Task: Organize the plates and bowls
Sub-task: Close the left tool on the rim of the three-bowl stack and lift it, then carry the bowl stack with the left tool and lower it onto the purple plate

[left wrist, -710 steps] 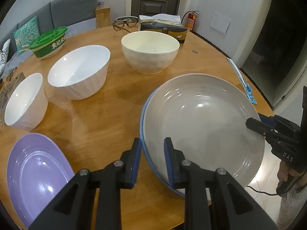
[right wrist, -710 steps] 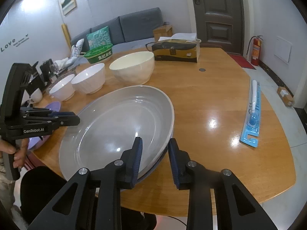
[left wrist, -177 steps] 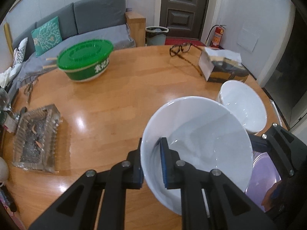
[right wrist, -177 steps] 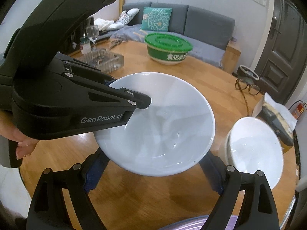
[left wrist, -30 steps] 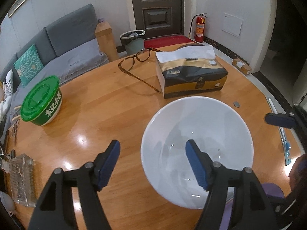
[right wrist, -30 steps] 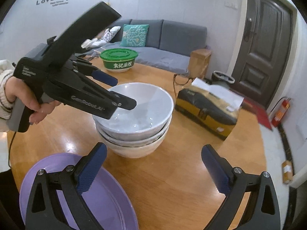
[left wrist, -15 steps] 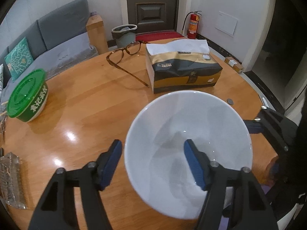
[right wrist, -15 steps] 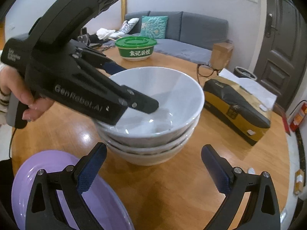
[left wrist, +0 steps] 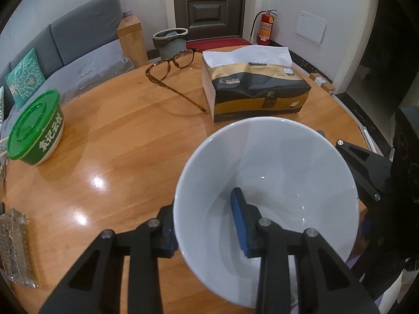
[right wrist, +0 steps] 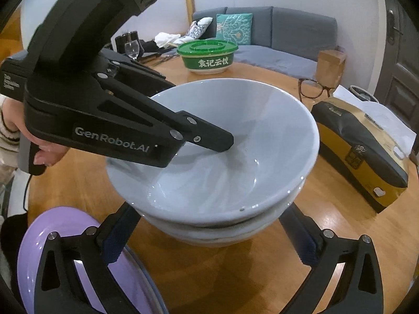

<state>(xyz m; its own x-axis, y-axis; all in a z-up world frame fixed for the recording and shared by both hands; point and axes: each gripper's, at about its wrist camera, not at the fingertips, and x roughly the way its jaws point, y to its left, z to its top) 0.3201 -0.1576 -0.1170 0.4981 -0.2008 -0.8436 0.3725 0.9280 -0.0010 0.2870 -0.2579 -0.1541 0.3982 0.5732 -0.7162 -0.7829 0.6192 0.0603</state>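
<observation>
A stack of three white bowls (right wrist: 209,233) stands on the round wooden table (left wrist: 117,157). My left gripper (left wrist: 203,201) straddles the near rim of the top bowl (left wrist: 282,172). One blue pad is inside the bowl and the other finger is outside. Its jaws are closing, with a gap still showing at the rim. My right gripper (right wrist: 209,208) stands wide open low around the base of the stack, its fingertips hidden behind the bowls. A purple plate (right wrist: 65,248) lies just left of the stack on other plates.
Behind the stack sit a black-and-gold tissue box (left wrist: 256,96) and a pair of glasses (left wrist: 170,65). A green-lidded container (left wrist: 34,128) stands far left and a glass ashtray (left wrist: 13,243) at the left edge. A hand (right wrist: 47,154) holds the left gripper.
The left jaws have narrowed from wide apart to straddling the top bowl's rim, one pad now inside. The right gripper has come closer and lower, its fingers flanking the stack's base.
</observation>
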